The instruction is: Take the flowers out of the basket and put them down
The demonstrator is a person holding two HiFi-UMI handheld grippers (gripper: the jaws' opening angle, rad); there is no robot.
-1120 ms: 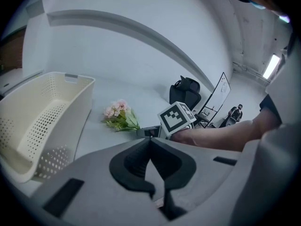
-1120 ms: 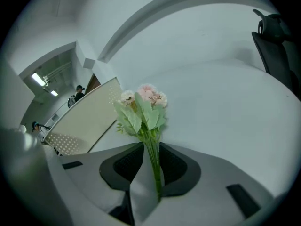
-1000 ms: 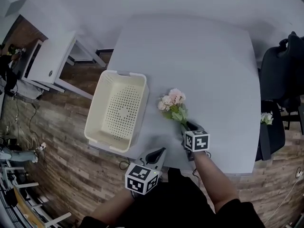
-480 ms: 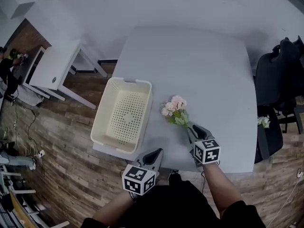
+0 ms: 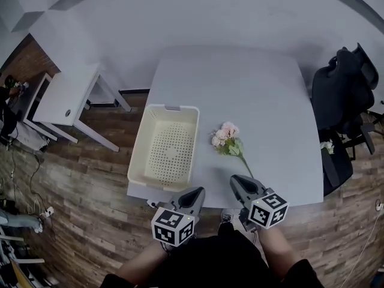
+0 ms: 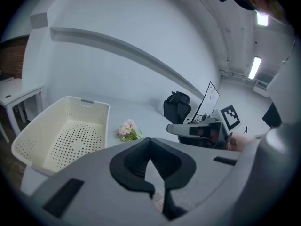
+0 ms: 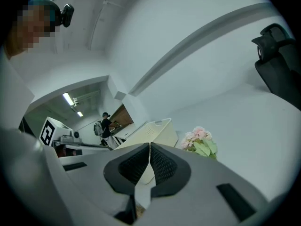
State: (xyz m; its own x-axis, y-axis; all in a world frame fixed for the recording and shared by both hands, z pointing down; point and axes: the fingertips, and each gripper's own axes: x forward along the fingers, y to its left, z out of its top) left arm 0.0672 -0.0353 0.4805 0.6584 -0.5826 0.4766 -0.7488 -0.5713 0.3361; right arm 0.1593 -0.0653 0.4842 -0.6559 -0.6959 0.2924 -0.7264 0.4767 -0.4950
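Observation:
The pink flowers [image 5: 227, 140] with green leaves and a thin stem lie on the grey table [image 5: 264, 95], just right of the cream perforated basket [image 5: 165, 155]. The basket is empty. My right gripper [image 5: 237, 180] hovers near the table's front edge, just behind the stem's end, shut with nothing between its jaws. My left gripper [image 5: 197, 192] is over the front edge beside the basket's near corner, shut and empty. The left gripper view shows the basket [image 6: 66, 131] and the flowers [image 6: 128, 130]. In the right gripper view the flowers [image 7: 200, 141] lie ahead, beside the basket [image 7: 150, 131].
A black office chair [image 5: 339, 95] stands at the table's right side, with another small flower [image 5: 327, 147] on it. A small white side table [image 5: 66, 95] stands to the left over the wooden floor. A person [image 7: 103, 124] stands far off in the right gripper view.
My right gripper has let go of the flower stem and drawn back toward the front edge, now shut. The flowers stay lying on the table. The left gripper has barely moved.

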